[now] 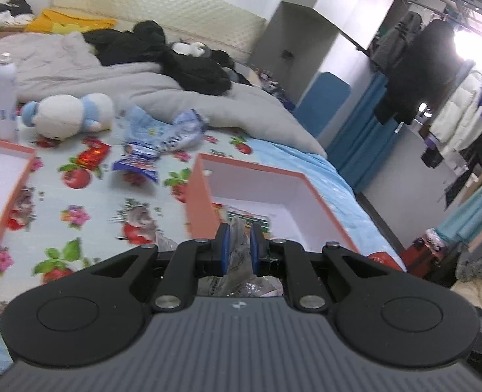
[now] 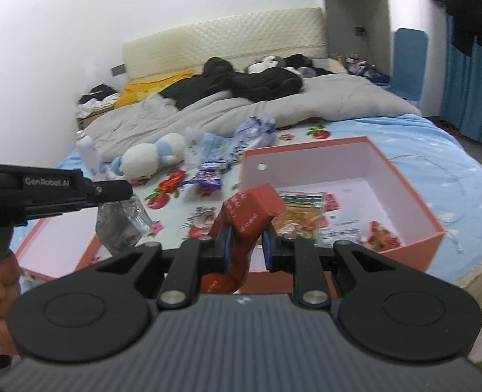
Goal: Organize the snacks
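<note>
Two grippers were loaded: the left gripper (image 1: 240,248) clamped a clear crinkly wrapper (image 2: 123,225), the right gripper (image 2: 245,245) squeezed a red snack packet (image 2: 254,210) above one pink box (image 2: 404,248) containing three snacks.

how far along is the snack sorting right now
Done: a few packets already lie in the pink box, including an orange snack bag.
In hand: the right gripper is shut on a red packet; the left gripper is shut on a clear silvery wrapper.
Left: blue-and-white packets and a small red packet on the bedsheet.
</note>
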Action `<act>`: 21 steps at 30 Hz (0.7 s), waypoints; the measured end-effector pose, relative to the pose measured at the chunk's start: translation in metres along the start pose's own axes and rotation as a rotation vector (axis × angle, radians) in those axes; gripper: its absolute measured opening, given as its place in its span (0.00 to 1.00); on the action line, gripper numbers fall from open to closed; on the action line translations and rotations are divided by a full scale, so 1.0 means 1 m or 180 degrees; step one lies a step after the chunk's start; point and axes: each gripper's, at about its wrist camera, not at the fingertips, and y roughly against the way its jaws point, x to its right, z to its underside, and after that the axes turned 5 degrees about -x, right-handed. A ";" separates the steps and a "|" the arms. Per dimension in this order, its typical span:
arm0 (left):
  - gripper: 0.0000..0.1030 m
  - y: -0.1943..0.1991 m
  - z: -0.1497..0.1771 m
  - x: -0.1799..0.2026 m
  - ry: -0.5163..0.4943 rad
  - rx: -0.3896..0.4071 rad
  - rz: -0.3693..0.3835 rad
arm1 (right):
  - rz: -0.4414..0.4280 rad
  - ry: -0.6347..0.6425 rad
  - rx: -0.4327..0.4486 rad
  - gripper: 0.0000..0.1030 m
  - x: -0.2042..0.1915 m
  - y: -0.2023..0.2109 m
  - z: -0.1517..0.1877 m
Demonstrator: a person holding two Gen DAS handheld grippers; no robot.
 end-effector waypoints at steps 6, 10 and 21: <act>0.15 -0.033 -0.015 0.025 -0.0066 -0.0162 0.0167 | 0.0121 -0.0150 -0.0017 0.21 0.027 -0.006 -0.009; 0.15 -0.063 -0.028 0.039 -0.0130 -0.0283 0.0208 | 0.0160 -0.0224 -0.0049 0.21 0.044 -0.019 -0.019; 0.10 -0.167 -0.058 0.057 -0.0193 -0.0670 0.0215 | 0.0201 -0.0322 -0.0225 0.22 0.089 -0.083 -0.048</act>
